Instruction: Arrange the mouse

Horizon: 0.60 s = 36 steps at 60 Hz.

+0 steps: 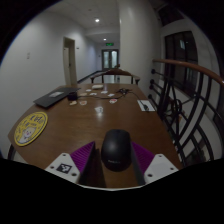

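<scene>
A dark grey computer mouse [116,146] sits between my two fingers, above the near part of the brown wooden table [90,120]. My gripper [113,156] is shut on the mouse, with the purple pads pressing its left and right sides. The left finger [80,160] and the right finger [144,158] flank it. The mouse's rear end is hidden low between the fingers. A round yellow mat [30,128] with dark print lies on the table, left of the fingers.
A closed dark laptop [55,97] lies at the far left of the table. Several small cards and papers [105,92] are scattered at the far end, with a white sheet [146,105] on the right. A curved railing [190,95] stands to the right.
</scene>
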Each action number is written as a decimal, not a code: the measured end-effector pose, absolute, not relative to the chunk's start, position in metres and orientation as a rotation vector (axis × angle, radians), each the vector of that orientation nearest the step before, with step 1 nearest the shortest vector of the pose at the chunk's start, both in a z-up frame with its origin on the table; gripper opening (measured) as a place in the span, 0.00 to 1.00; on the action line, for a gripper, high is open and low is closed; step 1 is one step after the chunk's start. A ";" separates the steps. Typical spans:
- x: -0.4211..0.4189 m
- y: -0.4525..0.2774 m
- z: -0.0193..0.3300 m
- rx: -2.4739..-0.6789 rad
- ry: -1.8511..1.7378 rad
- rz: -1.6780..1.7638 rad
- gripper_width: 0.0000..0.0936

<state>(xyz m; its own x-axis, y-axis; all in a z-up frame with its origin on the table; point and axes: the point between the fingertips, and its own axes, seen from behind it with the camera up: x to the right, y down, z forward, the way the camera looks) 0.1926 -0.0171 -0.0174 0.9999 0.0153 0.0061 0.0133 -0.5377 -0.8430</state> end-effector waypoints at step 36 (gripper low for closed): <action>-0.020 -0.007 0.199 -1.747 0.062 0.204 0.36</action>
